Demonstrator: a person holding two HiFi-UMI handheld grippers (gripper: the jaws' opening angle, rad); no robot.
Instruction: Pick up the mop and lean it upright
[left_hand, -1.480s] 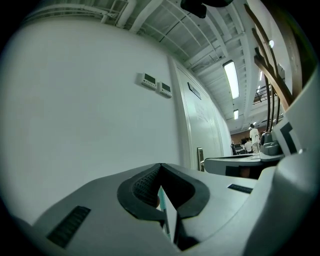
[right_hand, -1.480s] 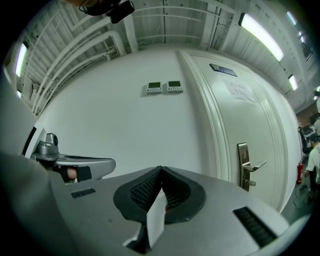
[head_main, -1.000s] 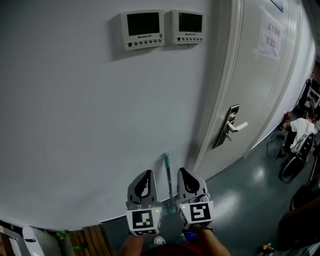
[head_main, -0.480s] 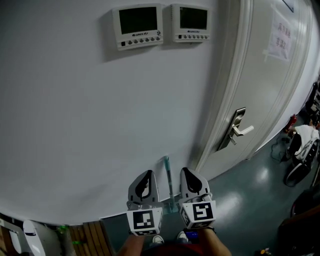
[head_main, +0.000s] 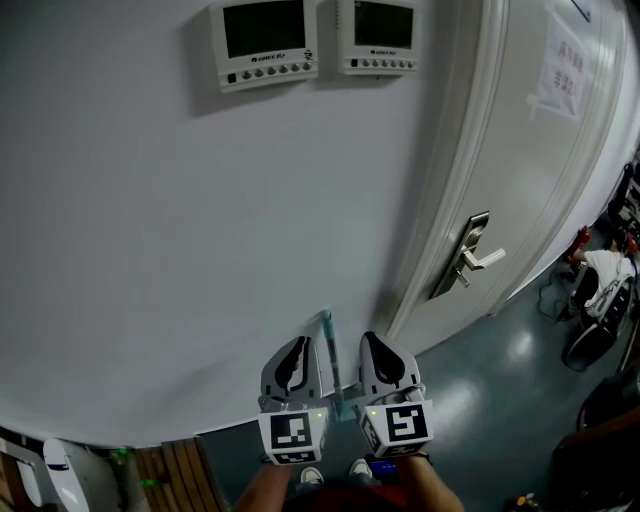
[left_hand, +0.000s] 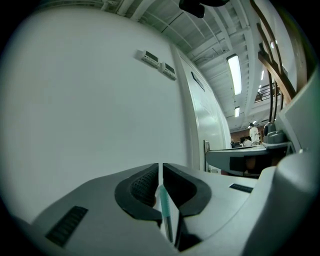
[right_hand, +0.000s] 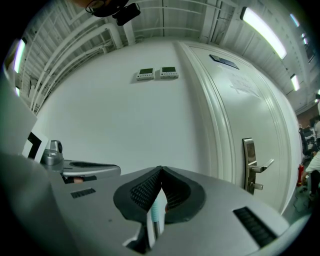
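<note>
The mop's thin teal-tipped handle (head_main: 328, 352) stands upright against the white wall (head_main: 180, 250), its top just above my two grippers. My left gripper (head_main: 297, 346) is close against the handle's left side and my right gripper (head_main: 373, 343) stands a little to its right. Both point up along the wall. In the left gripper view the jaw tips (left_hand: 160, 167) meet, and the handle (left_hand: 165, 212) shows through the hollow behind them. The right gripper view is alike: closed tips (right_hand: 161, 170), with the handle (right_hand: 157, 214) in the hollow. The mop head is hidden.
A white door (head_main: 540, 170) with a metal lever handle (head_main: 470, 258) is to the right of the wall. Two wall control panels (head_main: 262, 44) hang high up. A bicycle and other items (head_main: 590, 310) stand on the green floor at far right. Wooden slats (head_main: 180, 470) lie at lower left.
My left gripper has shifted right, up against the handle. The right gripper has hardly moved. The view has tilted slightly, so the panels sit higher in frame.
</note>
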